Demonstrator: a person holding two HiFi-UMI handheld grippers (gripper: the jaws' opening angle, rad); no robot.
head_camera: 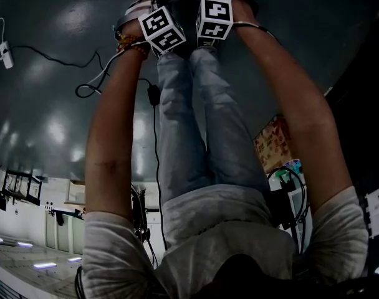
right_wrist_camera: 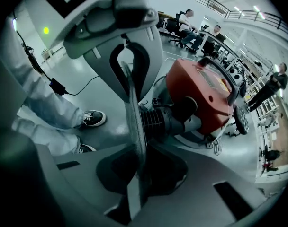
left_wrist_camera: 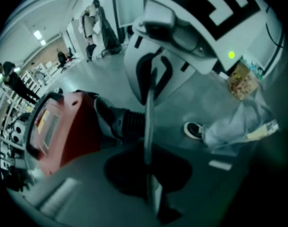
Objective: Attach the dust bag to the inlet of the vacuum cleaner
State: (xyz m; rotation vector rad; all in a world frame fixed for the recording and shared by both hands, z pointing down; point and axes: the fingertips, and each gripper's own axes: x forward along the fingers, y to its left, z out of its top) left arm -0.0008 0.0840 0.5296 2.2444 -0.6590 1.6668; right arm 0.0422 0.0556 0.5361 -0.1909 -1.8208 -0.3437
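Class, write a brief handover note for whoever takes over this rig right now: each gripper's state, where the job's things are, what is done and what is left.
Left gripper: fingers together, nothing visible between them.
Right gripper: fingers together, also empty as far as can be seen.
Red vacuum cleaner: on the floor just ahead of both grippers, its black ribbed hose pointing towards them.
Dust bag: not visible in any view.
Done: nothing that shows.
Left: find the bag, then fit it to the inlet.
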